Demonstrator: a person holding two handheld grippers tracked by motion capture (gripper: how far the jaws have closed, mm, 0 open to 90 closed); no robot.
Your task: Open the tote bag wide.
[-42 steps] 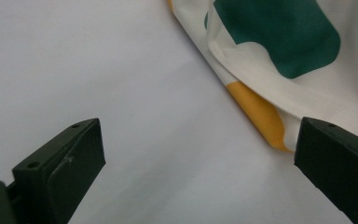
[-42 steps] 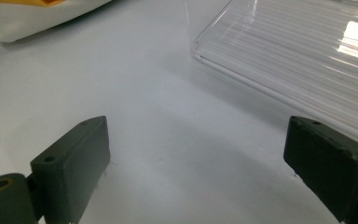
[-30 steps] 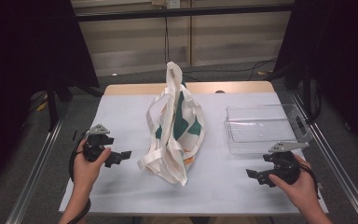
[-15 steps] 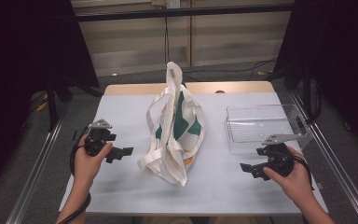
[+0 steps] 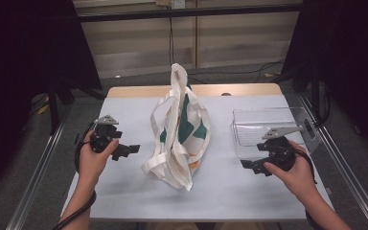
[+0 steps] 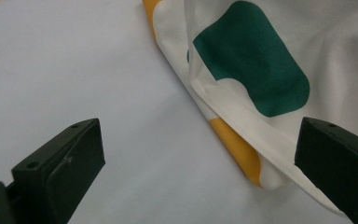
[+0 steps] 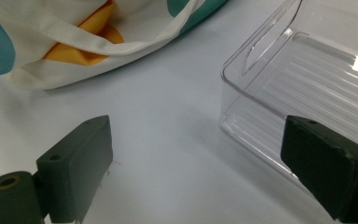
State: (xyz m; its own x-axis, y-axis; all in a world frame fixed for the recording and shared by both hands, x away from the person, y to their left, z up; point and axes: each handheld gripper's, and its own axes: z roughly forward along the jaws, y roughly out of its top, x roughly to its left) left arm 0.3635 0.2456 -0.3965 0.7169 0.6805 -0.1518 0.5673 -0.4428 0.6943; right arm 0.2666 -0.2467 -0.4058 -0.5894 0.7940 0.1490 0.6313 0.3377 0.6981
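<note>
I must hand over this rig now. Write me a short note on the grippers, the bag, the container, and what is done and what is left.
Left gripper: open, holds nothing, beside the tote bag.
Right gripper: open, holds nothing, at the near corner of the clear container.
Bag: slumped mid-table, handles sagging toward the near edge.
Container: right of the bag, looks empty.
Done: nothing gripped.
Left: probably grasp the bag first.
</note>
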